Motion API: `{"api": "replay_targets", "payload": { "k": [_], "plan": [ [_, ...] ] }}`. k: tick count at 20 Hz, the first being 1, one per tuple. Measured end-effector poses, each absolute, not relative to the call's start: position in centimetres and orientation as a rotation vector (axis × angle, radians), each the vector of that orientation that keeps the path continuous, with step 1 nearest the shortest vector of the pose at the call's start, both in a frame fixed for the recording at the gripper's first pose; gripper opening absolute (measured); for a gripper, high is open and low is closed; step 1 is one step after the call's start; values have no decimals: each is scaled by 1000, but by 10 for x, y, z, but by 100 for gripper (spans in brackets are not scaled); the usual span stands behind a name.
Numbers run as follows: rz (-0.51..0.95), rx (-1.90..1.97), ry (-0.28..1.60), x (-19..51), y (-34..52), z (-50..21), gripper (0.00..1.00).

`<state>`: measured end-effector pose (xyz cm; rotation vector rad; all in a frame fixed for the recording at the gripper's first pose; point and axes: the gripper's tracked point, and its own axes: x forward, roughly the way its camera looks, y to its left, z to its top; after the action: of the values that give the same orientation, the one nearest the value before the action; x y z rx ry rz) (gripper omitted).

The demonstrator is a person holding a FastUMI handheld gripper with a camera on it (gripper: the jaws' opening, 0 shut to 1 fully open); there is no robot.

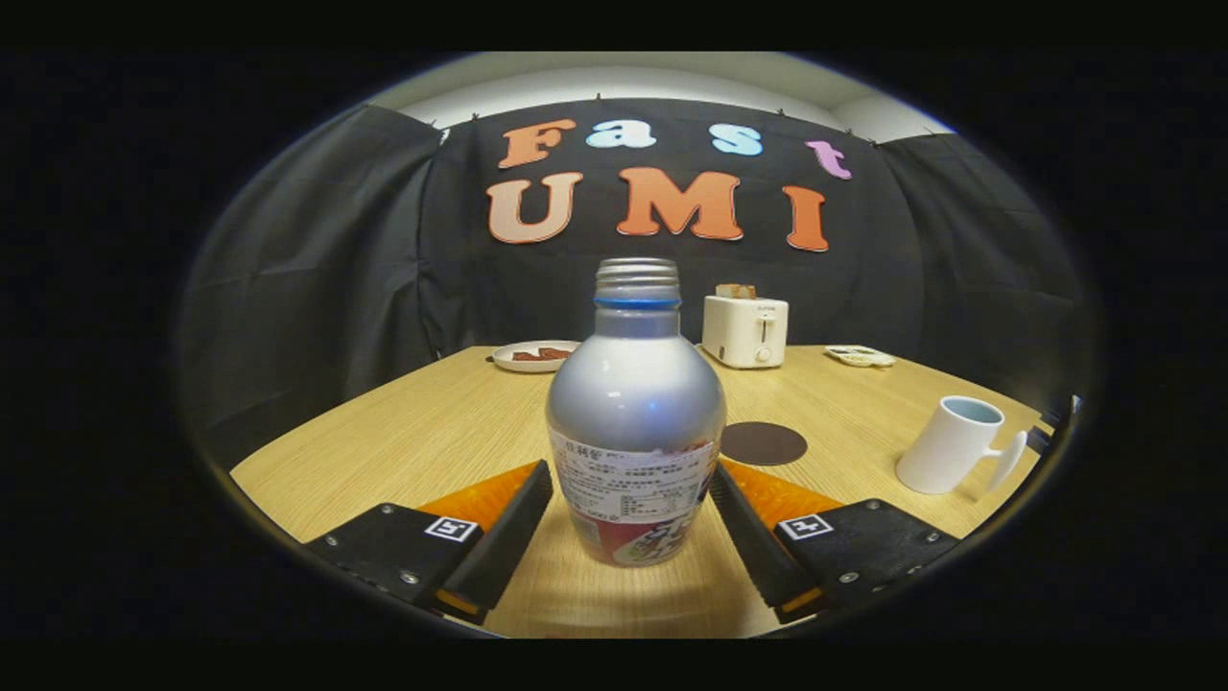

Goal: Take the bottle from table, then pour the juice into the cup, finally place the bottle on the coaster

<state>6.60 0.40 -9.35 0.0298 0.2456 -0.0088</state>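
While bottle stands on table, claw flanks it, spread.

Staged demo booth w/ black cloth wall, wood table, toaster.

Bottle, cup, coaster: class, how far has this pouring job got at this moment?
Nothing looks finished. In hand: the gripper brackets the uncapped bottle, which stands upright on the table; whether its fingers press it is unclear. Left: lifting it, pouring into the white cup, then setting it on the dark round coaster just beyond.
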Motion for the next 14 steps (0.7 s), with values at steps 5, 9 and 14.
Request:
{"api": "replay_targets", "payload": {
  "k": [5,9,14],
  "plan": [
    [-17,42,241,61,-3,-90,76],
    [-43,118,191,55,-18,-68,77],
    [-68,304,131,53,-33,-43,76]
  ]
}}
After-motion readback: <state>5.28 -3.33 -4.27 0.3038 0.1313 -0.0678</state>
